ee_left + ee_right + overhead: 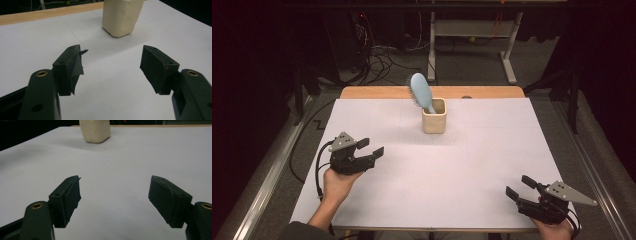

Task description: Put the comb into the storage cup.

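1. Near the counter's far edge, about midway along it, a cream cup (pixel 434 116) stands upright with a blue hairbrush (pixel 421 91) in it, handle down, head leaning toward the far left corner.
2. The brush looks already seated in the cup, or not yet lifted out; I cannot tell which.
3. The left tool (pixel 371 146), by the left edge, has its jaws wide and empty.
4. The right tool (pixel 520 186), at the near right corner, is equally wide and holds nothing.
5. Bare white counter (pixel 452 170) lies between both tools and the cup, so approach room looks ample; the cup sits close to the far edge.
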{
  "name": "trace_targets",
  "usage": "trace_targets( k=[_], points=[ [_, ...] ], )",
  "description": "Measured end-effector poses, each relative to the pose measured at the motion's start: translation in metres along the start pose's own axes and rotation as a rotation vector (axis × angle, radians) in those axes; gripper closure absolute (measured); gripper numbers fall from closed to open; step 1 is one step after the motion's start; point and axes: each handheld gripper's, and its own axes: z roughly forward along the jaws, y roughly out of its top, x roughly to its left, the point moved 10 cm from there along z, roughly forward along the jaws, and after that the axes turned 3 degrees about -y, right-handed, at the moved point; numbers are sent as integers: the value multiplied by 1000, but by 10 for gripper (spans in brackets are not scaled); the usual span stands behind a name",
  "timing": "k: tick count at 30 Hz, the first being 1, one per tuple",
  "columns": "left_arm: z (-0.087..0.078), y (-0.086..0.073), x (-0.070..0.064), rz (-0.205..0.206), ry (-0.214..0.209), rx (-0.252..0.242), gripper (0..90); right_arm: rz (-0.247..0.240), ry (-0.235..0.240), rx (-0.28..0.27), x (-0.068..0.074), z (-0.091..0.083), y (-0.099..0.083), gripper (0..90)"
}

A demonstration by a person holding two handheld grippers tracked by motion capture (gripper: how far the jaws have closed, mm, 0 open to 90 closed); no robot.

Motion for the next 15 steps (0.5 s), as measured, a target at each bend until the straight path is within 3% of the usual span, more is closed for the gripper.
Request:
trace_targets(
  k=[15],
  points=[
    [-9,-13,3,-21,3,-17,342,3,-1,1,0,0,0,264]
  ],
)
